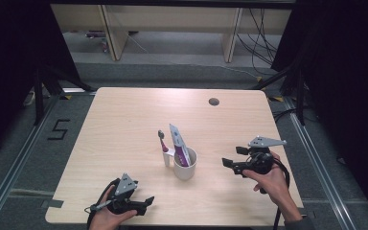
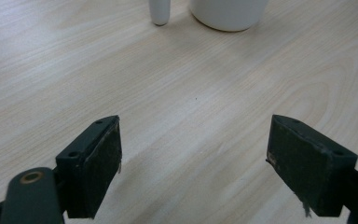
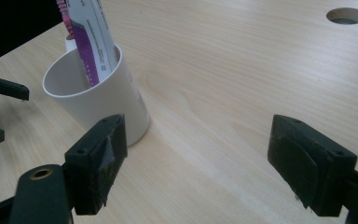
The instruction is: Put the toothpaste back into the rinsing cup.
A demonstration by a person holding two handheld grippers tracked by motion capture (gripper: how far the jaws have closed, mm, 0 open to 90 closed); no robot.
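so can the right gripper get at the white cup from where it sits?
Probably yes. The right gripper has its jaws open and empty, facing the white cup across bare table. The toothpaste tube leans out of the cup's top, clear of its side wall.

A pale wooden worktop (image 1: 124, 124) sits in the middle, with a round cable hole (image 1: 214, 101) near its far edge. Left of it, on the grey floor (image 1: 43, 158), there's a black figure five (image 1: 58, 129) taped down. Beyond the far edge stand light wooden furniture legs (image 1: 112, 33), and black cables (image 1: 263, 43) trail down at the right.
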